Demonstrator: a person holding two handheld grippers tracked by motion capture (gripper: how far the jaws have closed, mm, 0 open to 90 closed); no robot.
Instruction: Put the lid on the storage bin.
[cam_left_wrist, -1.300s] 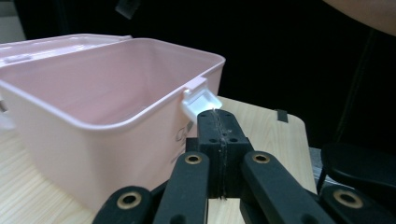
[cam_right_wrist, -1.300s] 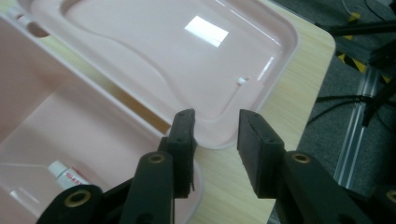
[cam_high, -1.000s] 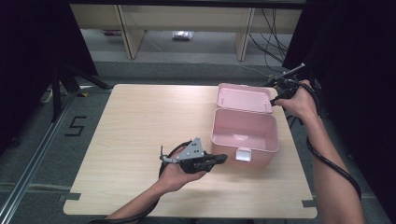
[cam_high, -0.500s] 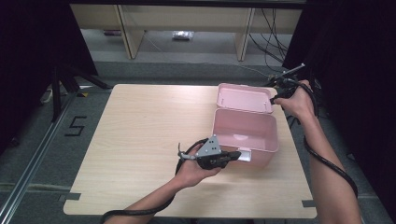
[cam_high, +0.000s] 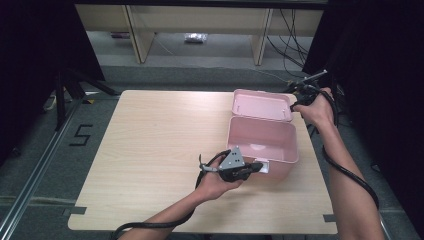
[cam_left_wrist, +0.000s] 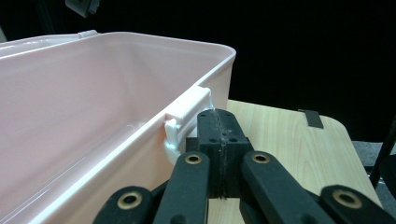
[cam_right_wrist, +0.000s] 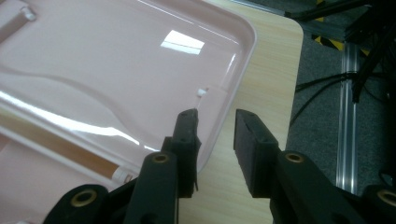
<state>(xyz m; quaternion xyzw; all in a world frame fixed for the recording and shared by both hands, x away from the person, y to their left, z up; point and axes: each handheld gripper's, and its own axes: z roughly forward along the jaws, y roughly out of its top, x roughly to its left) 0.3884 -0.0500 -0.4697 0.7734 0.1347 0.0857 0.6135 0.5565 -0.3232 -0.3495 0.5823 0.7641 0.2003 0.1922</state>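
Note:
An open pink box (cam_high: 262, 137) stands at the table's right side, its lid (cam_high: 260, 105) laid back flat behind it. My left gripper (cam_high: 257, 166) is shut and empty, its tips (cam_left_wrist: 218, 123) right beside the white latch (cam_left_wrist: 187, 116) on the box's front wall (cam_left_wrist: 84, 140). My right gripper (cam_high: 297, 97) is at the lid's far right corner. There its jaws (cam_right_wrist: 215, 116) straddle the lid's rim (cam_right_wrist: 233, 88), one over the lid's inside, one over the table. They have just been closing but stand apart from the rim, so the gripper is open.
The box's inside (cam_left_wrist: 70, 88) looks empty. The wooden table (cam_high: 150, 130) stretches bare to the left of the box. Its right edge (cam_right_wrist: 294, 70) runs close beside my right gripper, with cables and a metal rail (cam_right_wrist: 348, 102) on the floor beyond.
My left gripper has moved right across the table, up to the box's front wall at the latch. The right hand has stayed at the lid's corner.

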